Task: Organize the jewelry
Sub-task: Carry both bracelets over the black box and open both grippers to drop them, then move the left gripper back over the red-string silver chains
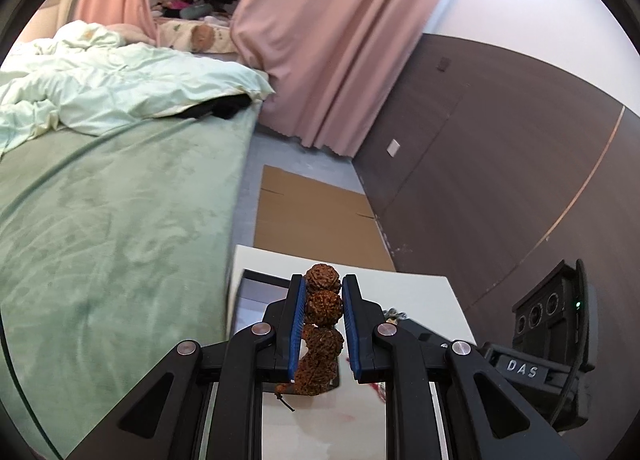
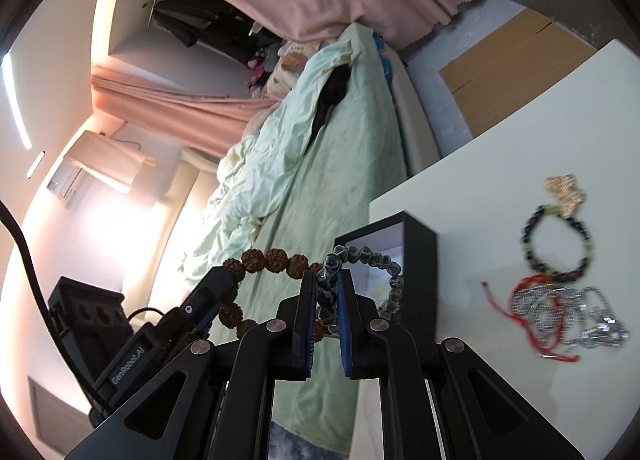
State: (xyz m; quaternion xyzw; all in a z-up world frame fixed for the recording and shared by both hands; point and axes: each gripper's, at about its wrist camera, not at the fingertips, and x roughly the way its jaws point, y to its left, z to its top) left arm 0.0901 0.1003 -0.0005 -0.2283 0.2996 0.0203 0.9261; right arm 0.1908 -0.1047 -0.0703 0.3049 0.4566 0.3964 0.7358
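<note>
Both bracelets are up off the white table (image 2: 500,187): the left gripper (image 1: 323,288) is clamped on the brown seed-bead bracelet (image 1: 323,302), the right gripper (image 2: 323,280) nearly closed on the grey-blue bead bracelet (image 2: 360,254). The carry step looks underway; next, each needs lowering into the open black box (image 2: 420,260) just beside.

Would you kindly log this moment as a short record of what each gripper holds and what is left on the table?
left gripper: shut on brown bracelet
right gripper: shut on grey bracelet
black box: open, on the white table, empty as far as visible
on table, right of box: dark bracelet, gold piece, red cord, silver chains
chains and cord: tangled together
</note>
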